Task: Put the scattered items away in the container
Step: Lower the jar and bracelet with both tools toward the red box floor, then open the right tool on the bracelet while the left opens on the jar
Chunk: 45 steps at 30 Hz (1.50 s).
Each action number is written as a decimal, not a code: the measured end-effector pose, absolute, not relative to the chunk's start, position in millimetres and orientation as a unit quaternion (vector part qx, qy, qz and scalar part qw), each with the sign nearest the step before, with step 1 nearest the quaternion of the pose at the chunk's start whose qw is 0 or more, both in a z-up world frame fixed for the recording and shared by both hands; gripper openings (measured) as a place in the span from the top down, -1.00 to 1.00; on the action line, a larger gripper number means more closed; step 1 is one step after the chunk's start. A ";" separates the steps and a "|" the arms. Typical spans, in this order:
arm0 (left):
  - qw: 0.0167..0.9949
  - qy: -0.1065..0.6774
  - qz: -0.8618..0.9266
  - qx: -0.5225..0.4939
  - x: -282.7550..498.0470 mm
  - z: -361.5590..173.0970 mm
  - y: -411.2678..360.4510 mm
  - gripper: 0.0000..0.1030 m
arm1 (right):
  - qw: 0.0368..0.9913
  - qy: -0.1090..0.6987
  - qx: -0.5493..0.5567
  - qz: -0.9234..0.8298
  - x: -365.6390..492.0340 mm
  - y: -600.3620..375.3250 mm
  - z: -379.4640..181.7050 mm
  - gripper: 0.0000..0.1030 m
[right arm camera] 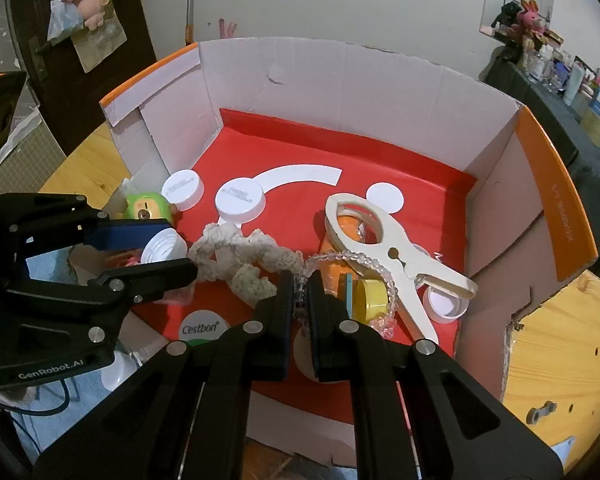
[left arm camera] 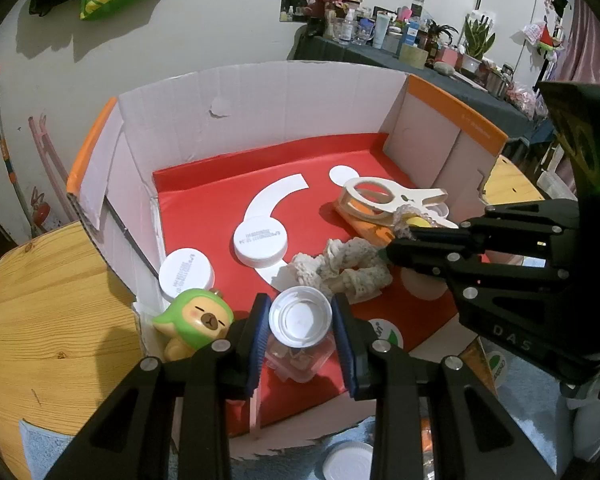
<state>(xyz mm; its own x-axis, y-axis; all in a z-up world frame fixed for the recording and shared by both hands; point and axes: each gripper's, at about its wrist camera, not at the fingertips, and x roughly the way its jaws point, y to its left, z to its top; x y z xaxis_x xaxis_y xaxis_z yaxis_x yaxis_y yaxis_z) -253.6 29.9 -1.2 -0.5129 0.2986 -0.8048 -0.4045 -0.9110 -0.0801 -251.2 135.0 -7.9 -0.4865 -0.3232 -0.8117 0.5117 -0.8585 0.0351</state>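
A cardboard box (left arm camera: 260, 112) with a red floor fills both views. My left gripper (left arm camera: 300, 316) is shut on a small clear jar with a white lid (left arm camera: 300, 314), low over the box's near left corner. The right wrist view shows that left gripper (right arm camera: 172, 246) and jar (right arm camera: 162, 245) at the left. My right gripper (right arm camera: 300, 294) is shut on a clear bead bracelet (right arm camera: 340, 257), which drapes over a yellow round piece (right arm camera: 374, 294). Inside lie a cream lace scrunchie (left arm camera: 340, 268), a big cream clip (right arm camera: 380, 248), two white jars (left arm camera: 260, 240) and a green capybara toy (left arm camera: 198, 320).
The box stands on a wooden table (left arm camera: 40, 320) with a blue cloth (left arm camera: 520, 392) at its near side. A white lid (left arm camera: 348, 460) lies on the cloth outside the box. A small metal link (right arm camera: 540, 410) rests on the wood at the right. A cluttered dark shelf (left arm camera: 420, 52) stands behind.
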 end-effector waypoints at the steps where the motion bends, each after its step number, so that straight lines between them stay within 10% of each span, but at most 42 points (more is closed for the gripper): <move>1: 0.203 0.059 0.868 -0.450 -253.6 -1.3 30.0 0.36 | 0.244 0.106 0.444 -0.856 -251.5 134.5 -8.7 0.85; 7: 0.201 0.058 0.868 -0.450 -254.2 -1.3 29.2 0.37 | 0.243 0.112 0.423 -0.866 -245.4 134.8 -3.9 -0.17; 29: 0.202 0.052 0.868 -0.451 -256.2 -1.6 25.0 0.29 | 0.239 0.113 0.416 -0.870 -245.7 138.2 2.4 -0.18; 45: 0.194 0.046 0.879 -0.434 -253.5 8.4 23.3 -0.25 | 0.235 0.108 0.399 -0.880 -240.9 146.3 14.7 -0.32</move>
<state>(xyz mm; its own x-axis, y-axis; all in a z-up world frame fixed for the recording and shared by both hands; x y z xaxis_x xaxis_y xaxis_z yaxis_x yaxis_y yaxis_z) -253.5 23.3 8.4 -0.5478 0.3022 -0.7801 -0.3812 -0.9202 -0.0888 -240.9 146.3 14.7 -0.5710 -0.3280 -0.7526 0.5000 -0.8660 -0.0019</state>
